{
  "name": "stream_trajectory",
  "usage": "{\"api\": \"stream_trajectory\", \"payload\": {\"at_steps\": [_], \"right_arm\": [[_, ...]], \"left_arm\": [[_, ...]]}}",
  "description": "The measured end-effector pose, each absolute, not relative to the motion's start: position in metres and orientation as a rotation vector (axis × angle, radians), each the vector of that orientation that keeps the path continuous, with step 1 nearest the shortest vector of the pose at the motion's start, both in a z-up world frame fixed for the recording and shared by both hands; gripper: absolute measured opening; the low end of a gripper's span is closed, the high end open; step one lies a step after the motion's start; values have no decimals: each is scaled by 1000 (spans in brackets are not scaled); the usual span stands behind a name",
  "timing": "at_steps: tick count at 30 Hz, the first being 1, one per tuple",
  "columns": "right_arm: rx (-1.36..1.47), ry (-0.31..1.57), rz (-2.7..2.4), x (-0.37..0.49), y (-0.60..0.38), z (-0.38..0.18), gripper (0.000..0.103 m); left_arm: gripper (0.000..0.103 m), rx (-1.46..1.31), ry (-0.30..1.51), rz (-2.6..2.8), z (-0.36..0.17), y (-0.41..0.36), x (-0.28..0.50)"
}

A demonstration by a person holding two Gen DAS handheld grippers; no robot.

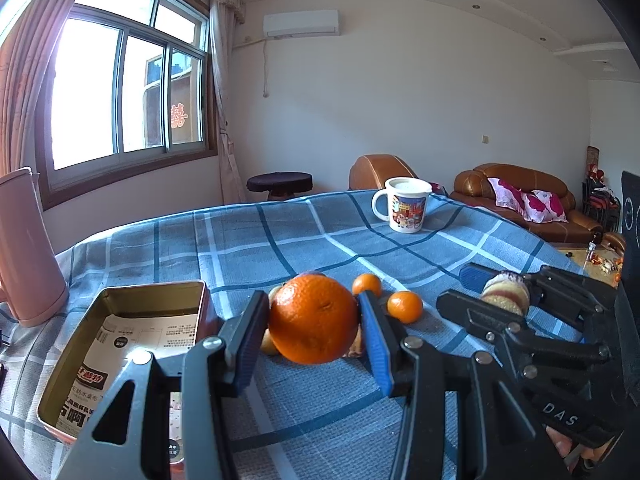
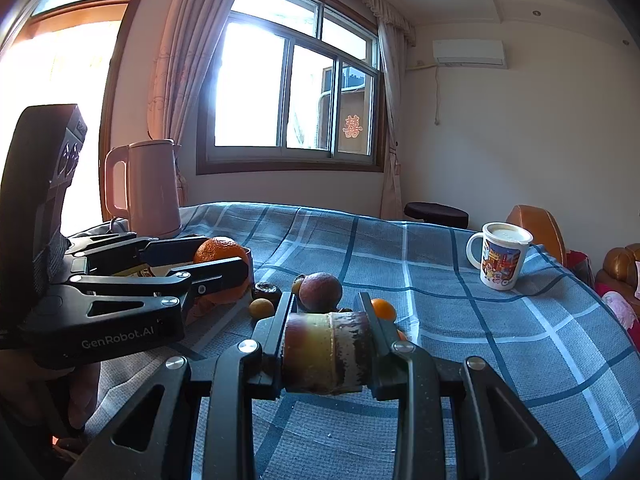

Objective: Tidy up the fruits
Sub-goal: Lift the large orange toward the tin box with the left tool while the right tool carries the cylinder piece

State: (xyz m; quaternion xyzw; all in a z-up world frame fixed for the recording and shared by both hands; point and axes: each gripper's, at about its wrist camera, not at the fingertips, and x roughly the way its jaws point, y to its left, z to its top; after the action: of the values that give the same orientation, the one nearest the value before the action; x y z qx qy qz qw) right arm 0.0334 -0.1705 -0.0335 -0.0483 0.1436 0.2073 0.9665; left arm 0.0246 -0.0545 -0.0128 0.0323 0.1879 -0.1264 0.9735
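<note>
— Left gripper (image 1: 314, 320)?
— Clenched on the large orange (image 1: 313, 318), fruit dead centre between the blue pads (image 1: 376, 340), raised off the checked tablecloth (image 1: 248, 248).
— Tin box (image 1: 72, 360)?
— At 8 o'clock of that orange, just beside.
— Right gripper (image 2: 326, 350)?
— Grasping a sugarcane piece (image 2: 326, 354), crosswise between both fingers.
— Loose fruit?
— Purple round fruit (image 2: 321, 292) at 12 o'clock beyond the cane; small tangerines (image 1: 405, 306) at 2 o'clock of the orange, on the cloth.
— Mug (image 2: 502, 258)?
— Far off, 2 o'clock.

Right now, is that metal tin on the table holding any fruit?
No fruit shows in the tin: its lid is off and only printed paper lies inside. Its near corner is hidden behind the left gripper.
</note>
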Motion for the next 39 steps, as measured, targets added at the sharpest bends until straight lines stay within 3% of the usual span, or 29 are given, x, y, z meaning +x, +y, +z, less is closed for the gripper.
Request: {"api": "stream_trajectory", "payload": {"at_steps": [14, 39], "right_arm": [[-97, 232, 431, 28, -169, -11, 32], [-160, 199, 510, 48, -129, 21, 32]], "left_arm": [[48, 88, 346, -242, -1, -63, 18], [48, 37, 314, -117, 8, -8, 19]]}}
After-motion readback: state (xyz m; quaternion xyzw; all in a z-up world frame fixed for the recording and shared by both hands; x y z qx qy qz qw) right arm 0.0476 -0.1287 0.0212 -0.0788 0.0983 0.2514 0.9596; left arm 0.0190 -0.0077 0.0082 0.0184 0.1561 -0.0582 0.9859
